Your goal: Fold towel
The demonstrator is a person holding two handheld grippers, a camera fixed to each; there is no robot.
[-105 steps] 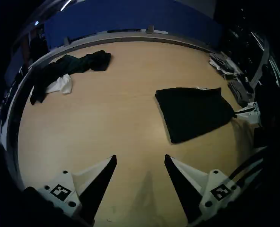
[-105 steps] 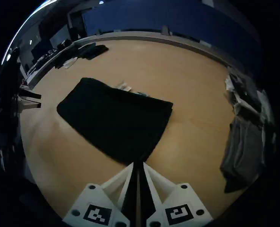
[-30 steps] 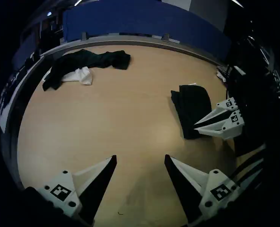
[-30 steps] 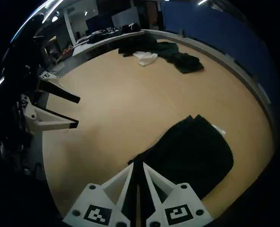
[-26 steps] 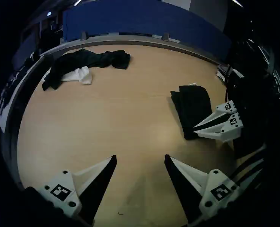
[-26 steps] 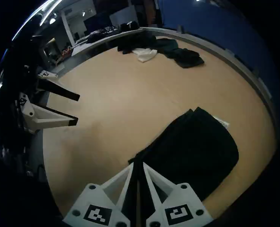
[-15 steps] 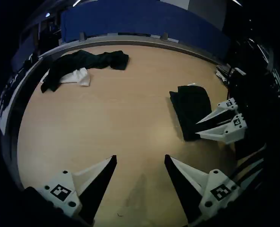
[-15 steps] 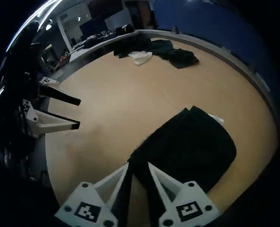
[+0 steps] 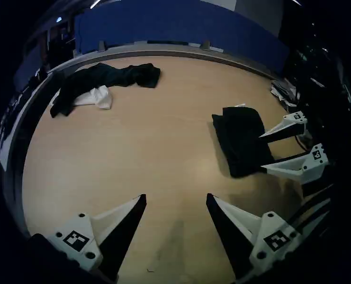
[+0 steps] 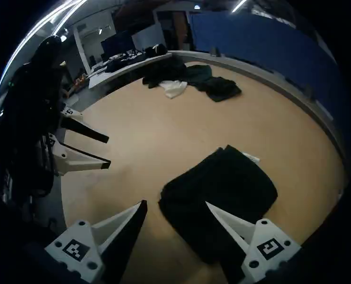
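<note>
A dark folded towel (image 9: 241, 139) (image 10: 220, 191) lies flat on the wooden table (image 9: 142, 137). In the right gripper view my right gripper (image 10: 175, 210) is open just above the towel's near edge, with nothing between its fingers. The left gripper view shows that right gripper (image 9: 265, 151) at the far right, its fingers spread beside the towel. My left gripper (image 9: 175, 199) stands open over bare table, well to the left of the towel. The right gripper view has the left gripper (image 10: 106, 151) at the left edge, held by a person in dark clothing.
A heap of dark clothes with a white cloth (image 9: 97, 85) (image 10: 189, 78) lies at the table's far side. More folded cloths (image 9: 284, 90) sit at the far right edge. A blue partition (image 9: 175, 23) runs behind the table.
My right gripper has opened, let go of the towel's edge and drawn back a little. The towel went from a wide spread to a narrow fold. The left gripper barely moved.
</note>
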